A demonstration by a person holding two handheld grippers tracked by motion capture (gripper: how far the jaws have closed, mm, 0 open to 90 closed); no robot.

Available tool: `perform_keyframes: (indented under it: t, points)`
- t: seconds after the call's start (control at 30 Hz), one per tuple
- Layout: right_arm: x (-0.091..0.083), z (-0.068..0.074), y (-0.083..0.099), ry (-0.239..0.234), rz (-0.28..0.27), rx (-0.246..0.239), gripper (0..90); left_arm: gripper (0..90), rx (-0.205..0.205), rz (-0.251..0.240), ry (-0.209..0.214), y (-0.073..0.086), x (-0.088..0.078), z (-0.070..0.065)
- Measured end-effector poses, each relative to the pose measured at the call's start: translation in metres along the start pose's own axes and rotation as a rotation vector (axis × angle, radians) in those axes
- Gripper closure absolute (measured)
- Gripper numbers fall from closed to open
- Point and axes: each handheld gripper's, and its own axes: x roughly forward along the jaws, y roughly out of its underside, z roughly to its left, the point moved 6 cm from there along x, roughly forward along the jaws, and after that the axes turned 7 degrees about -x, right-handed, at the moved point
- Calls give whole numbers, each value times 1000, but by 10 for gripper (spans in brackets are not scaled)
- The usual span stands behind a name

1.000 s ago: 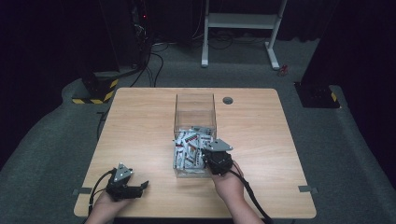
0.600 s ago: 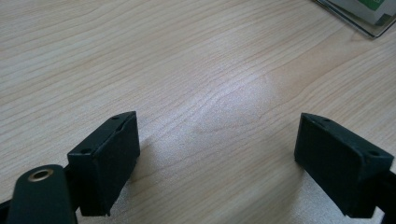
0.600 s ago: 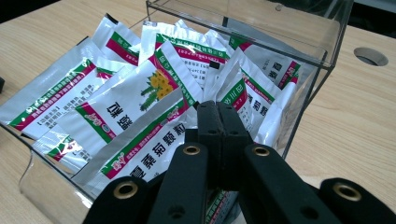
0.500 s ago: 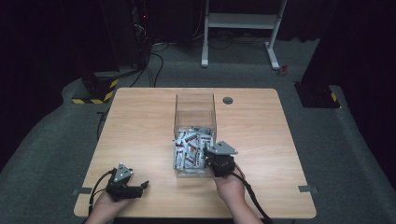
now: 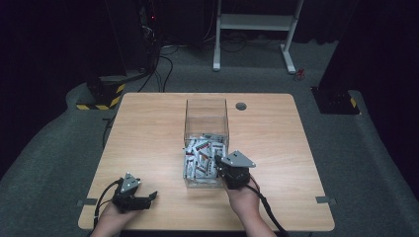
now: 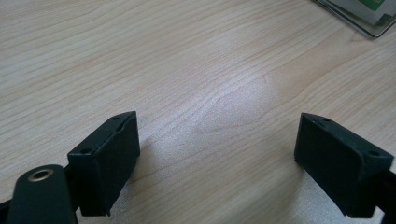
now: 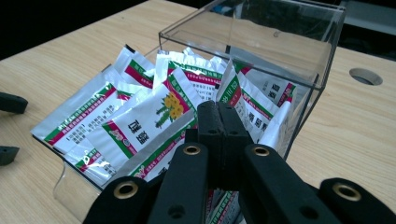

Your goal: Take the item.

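The sachets (image 7: 154, 116) are heaped in the near end of a clear box (image 5: 206, 111) at mid-surface (image 5: 148, 128). The right claw (image 7: 223, 116) is poised over them with jaws pressed together, nothing visibly between. The left claw (image 5: 150, 196) is rested near the front-left edge, jaws spread apart.

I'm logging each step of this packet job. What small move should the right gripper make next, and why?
Probably lift straight up a little. The right gripper has its fingers pressed together over the packets piled in the clear box; whether a packet edge is pinched isn't visible, and a short lift would show it. The left gripper rests open on the table.
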Motion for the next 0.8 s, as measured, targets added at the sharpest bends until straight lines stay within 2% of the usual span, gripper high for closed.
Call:
perform_keyframes:
  t: [0.2, 0.8]
  points:
    - [-7, -2, -4, 0, -42, 8, 900, 143, 5, 1, -1, 0, 0, 0]
    - [-14, -4, -11, 4, -81, 28, 900, 143, 3, 1, 1, 0, 0, 0]
